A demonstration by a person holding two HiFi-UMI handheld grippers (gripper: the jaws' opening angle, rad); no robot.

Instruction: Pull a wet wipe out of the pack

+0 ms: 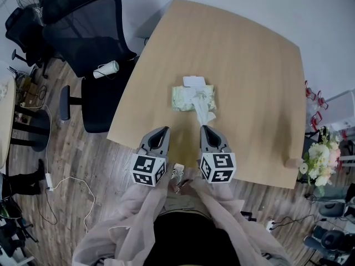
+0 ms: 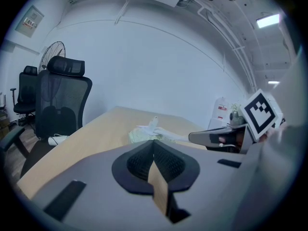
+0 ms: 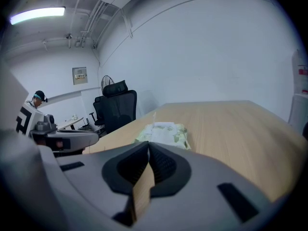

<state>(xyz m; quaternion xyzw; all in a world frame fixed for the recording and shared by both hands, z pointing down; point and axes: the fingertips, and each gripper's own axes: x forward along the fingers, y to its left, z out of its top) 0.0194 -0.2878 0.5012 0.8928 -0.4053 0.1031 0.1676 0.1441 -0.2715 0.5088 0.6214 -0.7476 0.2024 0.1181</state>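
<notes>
- Pale green pack (image 1: 186, 98), centre; white wipe (image 1: 202, 111) stretches downward.
- Right tool (image 1: 206, 128) clamped on wipe; left tool (image 1: 165, 128) closed, empty.
- Light wooden bench (image 1: 244, 65); black chair (image 1: 89, 32) upper left.

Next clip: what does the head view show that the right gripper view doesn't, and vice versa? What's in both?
Only the head view: the wet wipe as a long strip running from the wet wipe pack to the tip of the shut right tool, a white roll on the seat of the black office chair, and flowers. Only the right gripper view: a lit ceiling light and a wall plaque. Both: the wet wipe pack on the wooden table, the black office chair and the left tool.
</notes>
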